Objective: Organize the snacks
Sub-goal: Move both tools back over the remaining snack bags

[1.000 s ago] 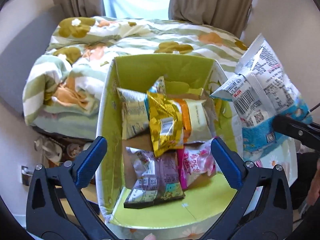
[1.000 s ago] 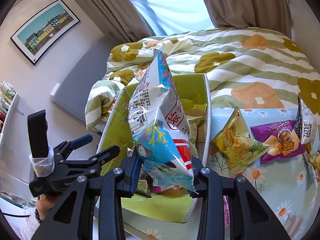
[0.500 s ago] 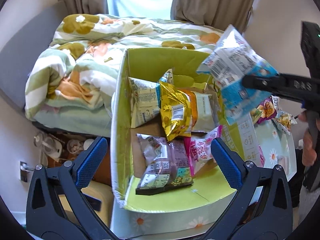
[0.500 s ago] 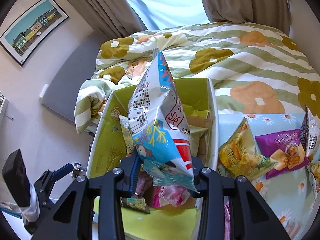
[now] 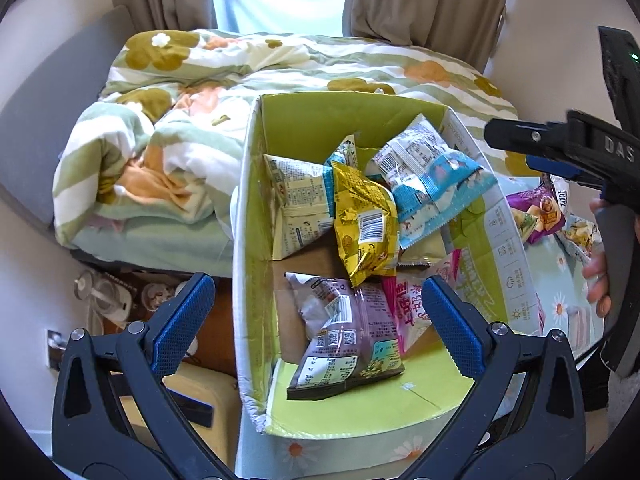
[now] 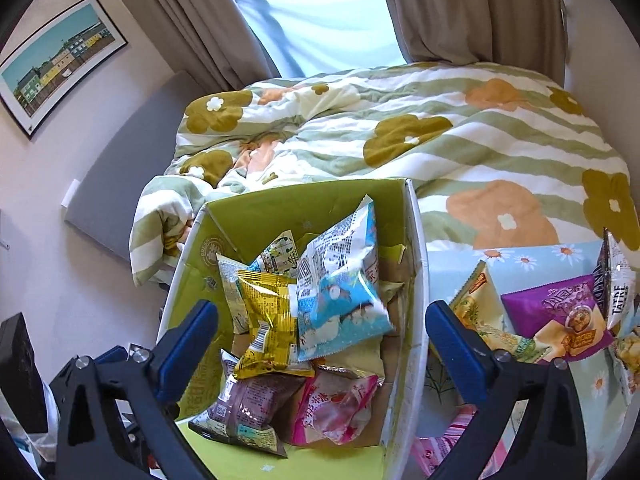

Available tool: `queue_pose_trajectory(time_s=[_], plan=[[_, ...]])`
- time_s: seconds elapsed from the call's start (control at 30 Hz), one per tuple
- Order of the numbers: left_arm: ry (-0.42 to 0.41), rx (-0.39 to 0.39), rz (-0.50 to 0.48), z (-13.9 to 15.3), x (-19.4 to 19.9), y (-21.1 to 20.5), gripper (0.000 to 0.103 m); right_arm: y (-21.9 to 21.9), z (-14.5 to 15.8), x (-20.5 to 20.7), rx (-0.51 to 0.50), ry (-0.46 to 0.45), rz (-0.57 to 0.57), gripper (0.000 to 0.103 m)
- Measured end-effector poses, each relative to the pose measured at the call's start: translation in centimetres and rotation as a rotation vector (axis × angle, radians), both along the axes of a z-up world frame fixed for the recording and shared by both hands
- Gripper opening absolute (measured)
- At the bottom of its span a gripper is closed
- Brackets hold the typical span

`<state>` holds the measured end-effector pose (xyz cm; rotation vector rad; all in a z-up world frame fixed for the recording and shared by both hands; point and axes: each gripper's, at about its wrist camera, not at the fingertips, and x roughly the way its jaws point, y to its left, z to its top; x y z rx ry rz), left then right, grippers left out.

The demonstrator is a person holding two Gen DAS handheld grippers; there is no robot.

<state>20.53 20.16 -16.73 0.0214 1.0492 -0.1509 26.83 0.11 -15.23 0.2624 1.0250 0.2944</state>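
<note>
A green-lined cardboard box (image 5: 304,128) (image 6: 256,216) holds several snack bags. A blue and white bag (image 5: 430,178) (image 6: 344,292) lies on top of the pile at the box's far right, beside a gold bag (image 5: 366,224) (image 6: 272,320). A purple bag (image 5: 348,340) and a pink bag (image 6: 336,404) lie nearer. My left gripper (image 5: 318,320) is open and empty above the box's near end. My right gripper (image 6: 322,340) is open and empty over the box; it also shows at the right in the left wrist view (image 5: 560,148).
More snack bags lie on the daisy-print cloth (image 6: 452,268) right of the box, among them a purple one (image 6: 556,320) and a yellow-green one (image 6: 480,320). A bed with a flowered quilt (image 6: 440,136) lies behind. Small items sit on the floor left of the box (image 5: 112,292).
My right gripper opened and let go of the blue and white bag, which dropped into the box onto the pile. The left gripper stayed open and shifted slightly.
</note>
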Motion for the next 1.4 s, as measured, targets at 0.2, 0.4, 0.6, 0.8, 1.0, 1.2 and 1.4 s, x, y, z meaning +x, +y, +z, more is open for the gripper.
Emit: queue_pose_trajectory(time_s=[0.2,0.4,0.6,0.8,1.0,1.2,1.4], plan=[[-0.024,-0.004,-0.012,0.9,-0.5,-0.8,0.103,-0.3,1.2,-1.3,-0.014,-0.025,0.022,0.103],[-0.07,0.009,-0.001,3.4,-2.0,-1.9,0.103,-1.3,3.7,-3.6,-0.021,-0.08,0.046,0.103],[-0.103,0.011,0.019,5.6,-4.1,-4.6,0.103,-4.7,6.8,-7.1,-0.027,-0.151,0.061,0.103],[-0.13,0.015,0.024,7.4,-6.8,-9.8,0.103,-11.2,9.1,-10.7,-0.093,-0.215,0.012,0.103],[-0.133,-0.006,0.051,7.6,-9.3,-16.0,0.103,-18.8,9.5,-12.9,-0.142,-0.226,-0.027,0.103],[-0.116,-0.008,0.122,6.1,-11.4,-21.3,0.103,-26.9,8.4,-14.2,-0.157,-0.212,-0.054,0.103],[-0.086,-0.025,0.21,2.8,-12.9,-24.3,0.103,-32.9,5.3,-13.9,-0.179,-0.152,-0.084,0.103]])
